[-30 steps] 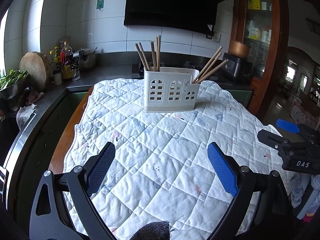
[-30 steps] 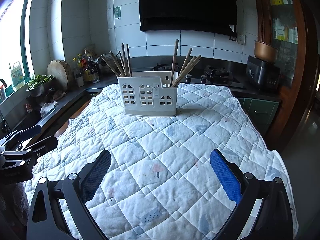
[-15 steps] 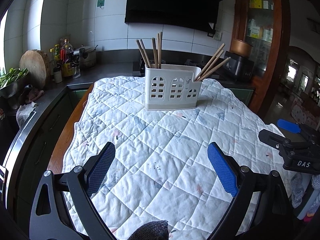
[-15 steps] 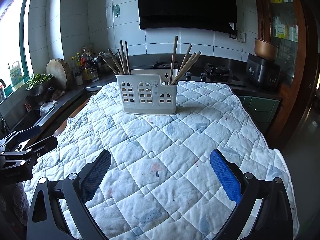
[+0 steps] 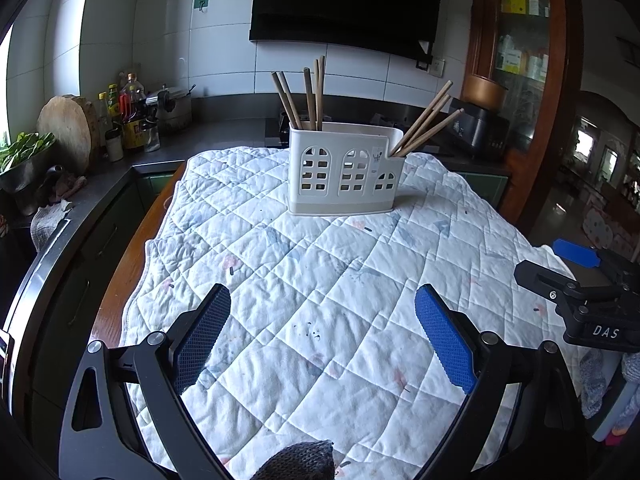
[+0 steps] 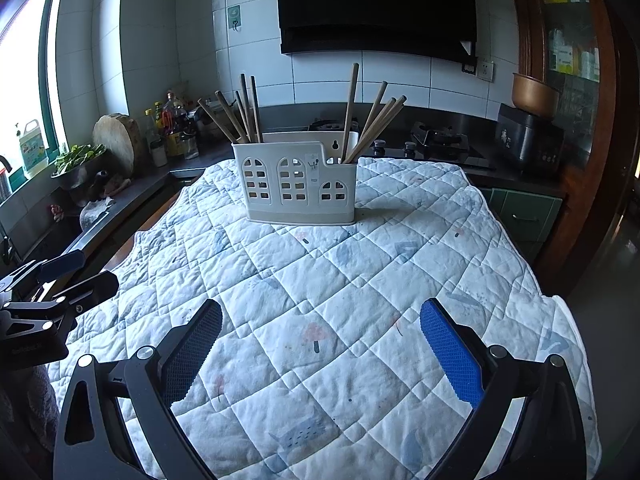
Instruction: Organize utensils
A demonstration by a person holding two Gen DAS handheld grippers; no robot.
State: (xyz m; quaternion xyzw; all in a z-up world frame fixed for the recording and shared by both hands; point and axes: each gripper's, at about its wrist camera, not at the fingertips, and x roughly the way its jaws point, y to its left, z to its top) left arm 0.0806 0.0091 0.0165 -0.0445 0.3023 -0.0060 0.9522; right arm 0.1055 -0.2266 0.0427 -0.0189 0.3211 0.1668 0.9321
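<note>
A white utensil holder [image 5: 346,174] [image 6: 298,186] with arched cut-outs stands on the quilted cloth [image 5: 320,272] [image 6: 360,300] toward the far end of the table. Several wooden chopsticks [image 5: 308,98] [image 6: 242,110] lean in its left compartment, and more chopsticks [image 5: 426,120] [image 6: 370,116] lean in its right one. My left gripper [image 5: 322,332] hovers open over the near part of the cloth, nothing between its blue pads. My right gripper [image 6: 320,340] is likewise open and empty, well short of the holder. Each gripper shows at the edge of the other's view.
A dark counter [image 5: 120,168] runs along the left with bottles [image 5: 130,114], a round wooden board [image 5: 70,128] and a bowl of greens [image 6: 76,160]. A stove [image 6: 440,140] and a black cooker [image 6: 528,140] sit behind the table. A wooden cabinet [image 5: 520,60] stands at right.
Both grippers have tilted or drawn back slightly, so the holder sits a bit lower and farther in each view. Their jaws stay open and empty.
</note>
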